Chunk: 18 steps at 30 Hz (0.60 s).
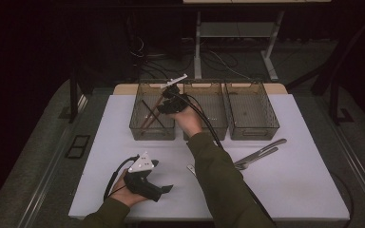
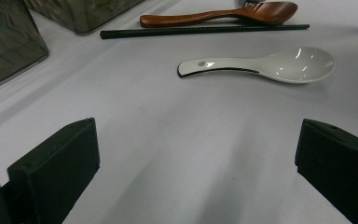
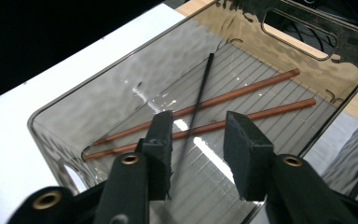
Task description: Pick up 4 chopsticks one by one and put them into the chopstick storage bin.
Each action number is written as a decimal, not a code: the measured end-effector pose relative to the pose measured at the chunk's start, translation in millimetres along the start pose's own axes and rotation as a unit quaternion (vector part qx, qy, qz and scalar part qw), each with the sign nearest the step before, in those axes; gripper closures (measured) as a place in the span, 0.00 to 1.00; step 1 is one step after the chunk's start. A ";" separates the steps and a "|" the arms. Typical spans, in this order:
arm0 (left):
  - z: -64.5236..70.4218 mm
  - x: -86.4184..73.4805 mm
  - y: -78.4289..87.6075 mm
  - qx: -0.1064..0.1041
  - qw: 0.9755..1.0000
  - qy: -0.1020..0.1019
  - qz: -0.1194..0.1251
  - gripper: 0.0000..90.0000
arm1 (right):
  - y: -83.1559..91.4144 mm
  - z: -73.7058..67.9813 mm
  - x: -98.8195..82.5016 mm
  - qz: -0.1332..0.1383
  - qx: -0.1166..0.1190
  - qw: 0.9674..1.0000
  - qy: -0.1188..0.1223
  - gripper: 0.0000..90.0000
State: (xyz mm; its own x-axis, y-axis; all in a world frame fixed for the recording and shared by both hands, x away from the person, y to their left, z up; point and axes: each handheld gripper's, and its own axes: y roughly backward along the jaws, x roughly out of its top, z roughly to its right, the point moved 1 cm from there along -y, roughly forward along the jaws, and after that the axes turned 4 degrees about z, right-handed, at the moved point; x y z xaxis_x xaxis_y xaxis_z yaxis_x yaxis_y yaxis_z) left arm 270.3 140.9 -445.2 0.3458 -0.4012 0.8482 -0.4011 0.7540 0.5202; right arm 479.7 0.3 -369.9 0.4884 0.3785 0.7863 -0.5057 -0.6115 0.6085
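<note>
My right gripper [image 3: 198, 135] hangs over the left smoky plastic bin [image 3: 98, 107], its jaws apart and pressing on nothing. Below them a black chopstick [image 3: 200, 93] lies on the bin floor, crossing two brown chopsticks [image 3: 242, 91]. In the high view this gripper [image 1: 161, 107] sits over the left bin [image 1: 140, 128]. My left gripper [image 1: 164, 192] rests low near the table's front left, open and holding nothing. Ahead of its jaws [image 2: 196, 144] lie a white ceramic spoon [image 2: 279, 65], a second black chopstick [image 2: 205, 31] and a wooden spoon [image 2: 223, 16].
Three bins stand in a row at the back of the white table; the middle bin [image 1: 214, 130] and right bin [image 1: 254, 133] are beside the one in use. Metal cutlery [image 1: 259, 153] lies to the right of my right forearm. A table edge runs close behind my left hand.
</note>
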 end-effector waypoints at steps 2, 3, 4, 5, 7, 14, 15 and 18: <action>-0.1 0.1 0.1 0.000 1.000 -0.001 0.000 0.00 | 2.8 0.8 -1.0 0.004 0.005 1.000 -0.004 0.61; -0.4 0.1 0.3 -0.001 1.000 -0.004 -0.001 0.00 | 4.9 1.0 -1.9 0.006 0.009 1.000 -0.006 0.59; -0.5 0.2 0.3 -0.001 1.000 -0.004 -0.002 0.00 | 6.9 1.0 -2.9 0.008 0.012 1.000 -0.006 0.57; -0.4 0.1 0.3 -0.001 1.000 -0.005 -0.002 0.00 | 8.7 1.0 -4.0 0.009 0.015 1.000 -0.006 0.56; -0.3 0.2 0.2 -0.002 1.000 -0.004 -0.001 0.00 | 13.9 1.7 -7.1 0.010 0.017 1.000 -0.001 0.55; 0.3 0.3 0.1 -0.002 1.000 -0.002 0.001 0.00 | 40.9 3.1 -25.1 0.026 0.031 0.999 0.004 0.53; 0.3 0.2 0.0 -0.001 1.000 -0.002 0.000 0.00 | 45.1 3.8 -28.3 0.026 0.034 0.999 0.004 0.53; -0.1 0.2 0.6 0.000 1.000 -0.004 -0.002 0.00 | 58.4 5.3 -37.7 0.029 0.035 0.999 0.012 0.52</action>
State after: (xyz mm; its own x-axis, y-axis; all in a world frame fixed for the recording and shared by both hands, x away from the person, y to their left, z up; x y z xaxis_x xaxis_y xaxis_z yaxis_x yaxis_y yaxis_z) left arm 270.2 141.4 -444.8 0.3402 -0.4091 0.8467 -0.3990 0.7525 0.5239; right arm 435.6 -53.4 -364.6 0.4429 0.3566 0.8226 -0.4809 -0.6799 0.5537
